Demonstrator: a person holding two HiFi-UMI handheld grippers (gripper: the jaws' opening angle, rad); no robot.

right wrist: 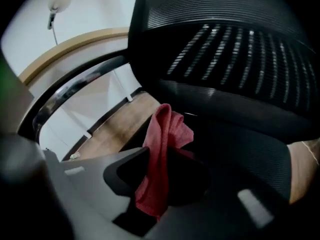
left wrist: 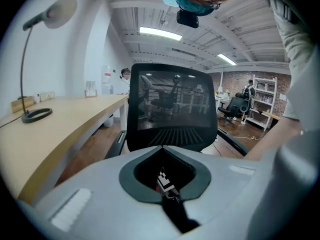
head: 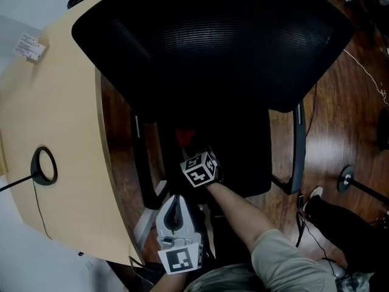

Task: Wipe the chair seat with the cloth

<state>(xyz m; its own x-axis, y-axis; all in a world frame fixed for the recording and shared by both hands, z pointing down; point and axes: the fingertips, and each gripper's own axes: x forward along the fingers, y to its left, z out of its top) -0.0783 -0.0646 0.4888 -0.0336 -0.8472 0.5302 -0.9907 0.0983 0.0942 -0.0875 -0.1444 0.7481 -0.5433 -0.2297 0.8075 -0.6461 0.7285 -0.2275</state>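
A black mesh office chair fills the head view, its backrest point(head: 213, 41) at the top and its dark seat point(head: 243, 157) below. My right gripper point(head: 187, 148) reaches over the seat's left part and is shut on a red cloth point(head: 184, 137). In the right gripper view the cloth point(right wrist: 167, 134) hangs bunched between the jaws, just above the seat point(right wrist: 240, 149) and in front of the backrest point(right wrist: 225, 49). My left gripper point(head: 176, 198) hovers behind it at the seat's near edge, its grey jaws meeting at the tips and holding nothing. It faces the backrest point(left wrist: 172, 109).
A curved wooden desk point(head: 55, 132) runs close along the chair's left, with a lamp base point(head: 44, 166) on it. Armrests point(head: 298, 145) flank the seat. On the wood floor at the right are a cable point(head: 364, 72), a round stand foot point(head: 346, 178) and a shoe point(head: 313, 196).
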